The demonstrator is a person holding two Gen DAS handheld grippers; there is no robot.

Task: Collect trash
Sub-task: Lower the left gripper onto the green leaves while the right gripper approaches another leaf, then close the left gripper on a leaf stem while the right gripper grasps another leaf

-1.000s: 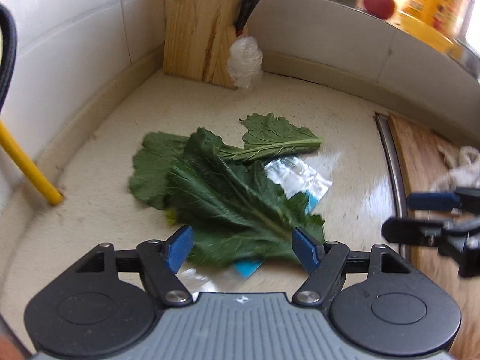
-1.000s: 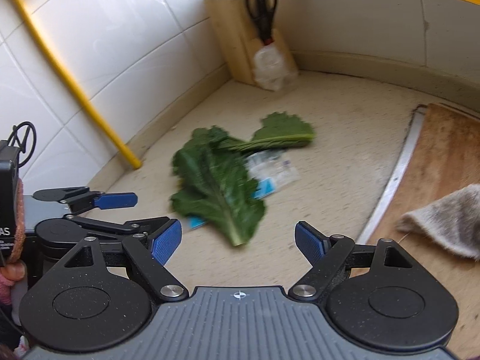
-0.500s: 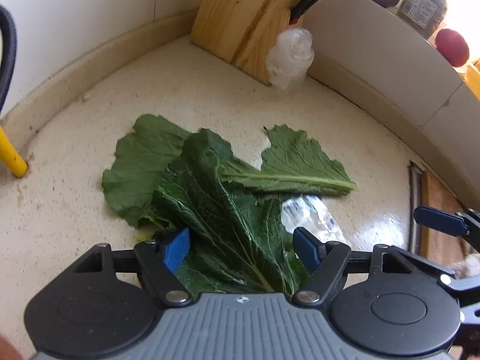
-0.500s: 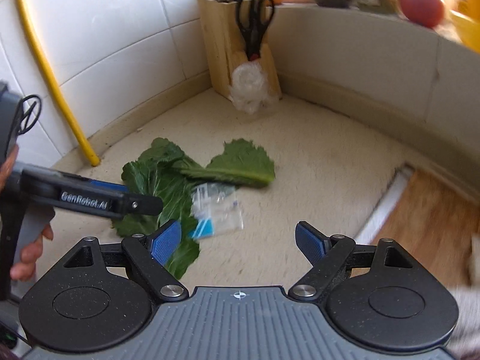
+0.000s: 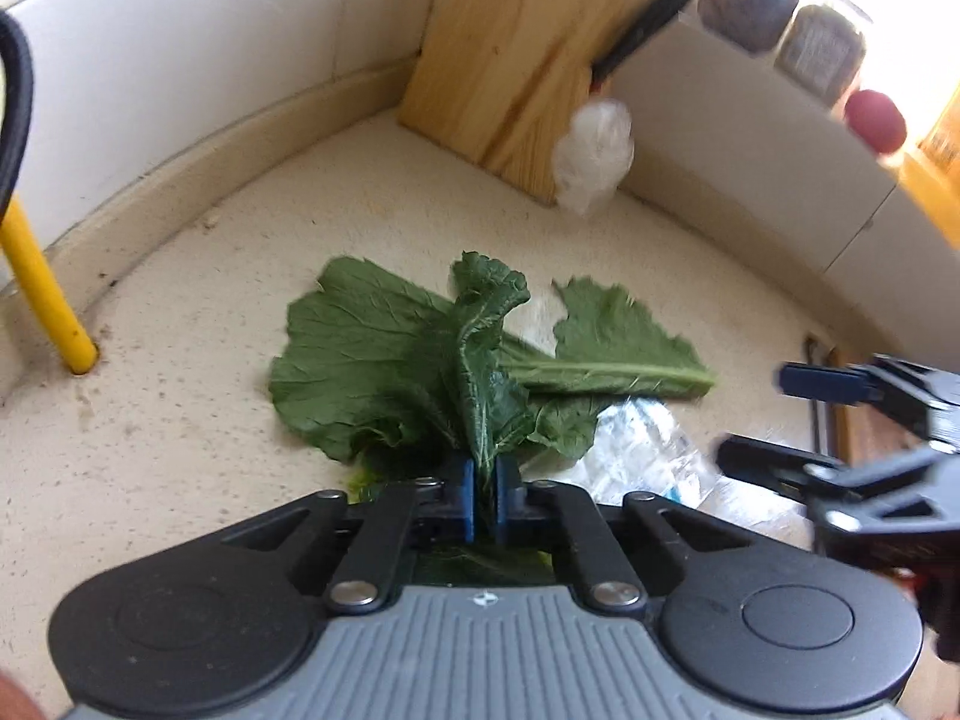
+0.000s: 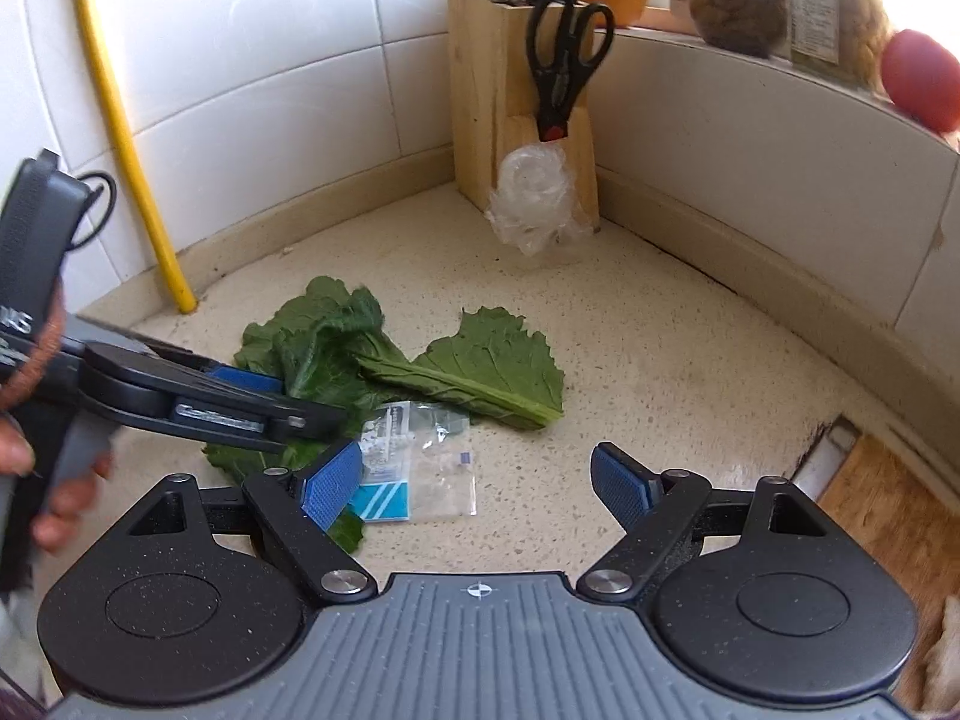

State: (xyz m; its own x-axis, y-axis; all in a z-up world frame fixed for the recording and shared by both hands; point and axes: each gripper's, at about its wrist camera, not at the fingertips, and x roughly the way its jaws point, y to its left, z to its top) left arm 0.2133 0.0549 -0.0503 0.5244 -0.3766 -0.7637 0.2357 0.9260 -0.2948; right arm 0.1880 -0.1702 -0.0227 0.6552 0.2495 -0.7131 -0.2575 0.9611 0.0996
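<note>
Several green leaves [image 5: 372,360] lie in a heap on the speckled counter [image 5: 180,450]. My left gripper [image 5: 485,498] is shut on the middle leaf [image 5: 480,354], which stands folded up between the blue pads. The right wrist view shows that gripper [image 6: 288,402] from the side, clamped on the leaf pile [image 6: 324,348]. A clear plastic wrapper with a blue corner [image 6: 414,450] lies flat beside the leaves, just ahead of my open right gripper [image 6: 477,462], which holds nothing. One leaf [image 6: 492,360] lies apart to the right. The right gripper [image 5: 750,414] shows at the left view's right edge.
A wooden knife block [image 6: 492,90] with black scissors [image 6: 564,60] stands in the tiled corner, with a crumpled clear plastic bag [image 6: 534,204] at its foot. A yellow pipe [image 6: 126,138] rises at the left. A wooden board [image 6: 888,510] lies right; jars and a red fruit [image 6: 918,78] sit on the ledge.
My left gripper moved forward over the leaves and shut, pinching the middle leaf so it folds upward. The right gripper drew closer to the wrapper and stayed open.
</note>
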